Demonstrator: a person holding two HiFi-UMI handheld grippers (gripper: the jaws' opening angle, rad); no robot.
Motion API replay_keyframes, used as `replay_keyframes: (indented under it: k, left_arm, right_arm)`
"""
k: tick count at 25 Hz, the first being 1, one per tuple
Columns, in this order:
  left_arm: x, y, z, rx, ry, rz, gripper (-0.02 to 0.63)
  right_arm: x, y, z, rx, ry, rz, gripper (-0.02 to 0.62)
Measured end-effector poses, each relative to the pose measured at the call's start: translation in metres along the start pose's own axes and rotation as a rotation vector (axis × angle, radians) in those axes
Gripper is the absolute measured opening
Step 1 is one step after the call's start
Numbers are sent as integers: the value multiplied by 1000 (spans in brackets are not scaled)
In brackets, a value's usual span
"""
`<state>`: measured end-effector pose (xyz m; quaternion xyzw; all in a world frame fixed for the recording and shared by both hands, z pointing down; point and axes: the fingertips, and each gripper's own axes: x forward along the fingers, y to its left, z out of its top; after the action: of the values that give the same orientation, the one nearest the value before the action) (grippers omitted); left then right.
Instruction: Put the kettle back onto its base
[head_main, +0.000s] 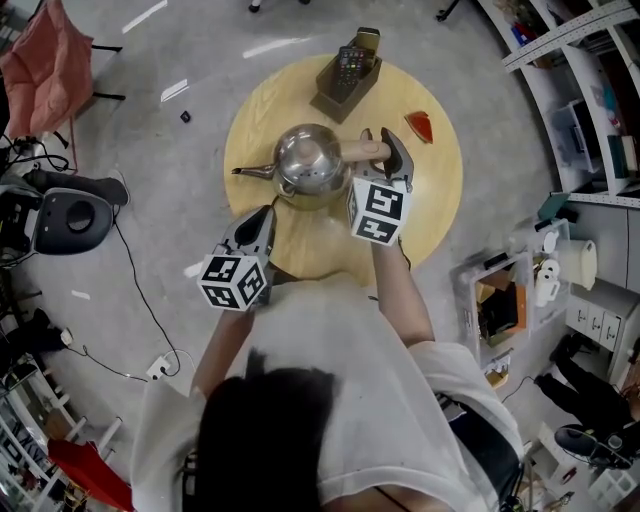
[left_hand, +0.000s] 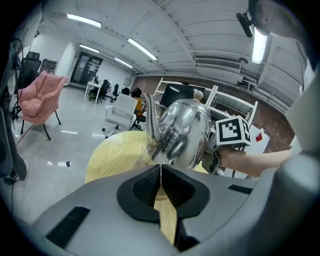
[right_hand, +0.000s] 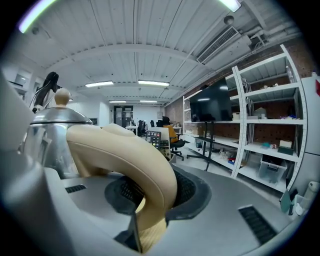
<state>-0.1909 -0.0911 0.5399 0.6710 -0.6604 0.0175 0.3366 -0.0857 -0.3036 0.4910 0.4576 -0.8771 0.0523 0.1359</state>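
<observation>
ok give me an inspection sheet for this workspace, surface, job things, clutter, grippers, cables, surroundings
surface: round wooden table, mostly bare
job's things: steel kettle over the table's middle, spout toward the head view's left; its base can't be made out beneath it
clutter: holder with a remote at the far edge; red wedge beside it
grippers: right gripper shut on the kettle's beige handle; left gripper shut, empty, near the table's edge
cables: black cable across the floor at the left
surroundings: pink chair, white shelving, grey floor
</observation>
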Motion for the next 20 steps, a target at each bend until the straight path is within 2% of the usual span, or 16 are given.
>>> replay_keyframes:
  k: [14,20]
  left_arm:
    - [-2,17,-1,-20,7,22,29]
    - [-1,18,1,-11,14,14,29]
  right_arm:
    - [9,17,-16,-42,30,15,117]
    - [9,19,-18,-30,29,17,117]
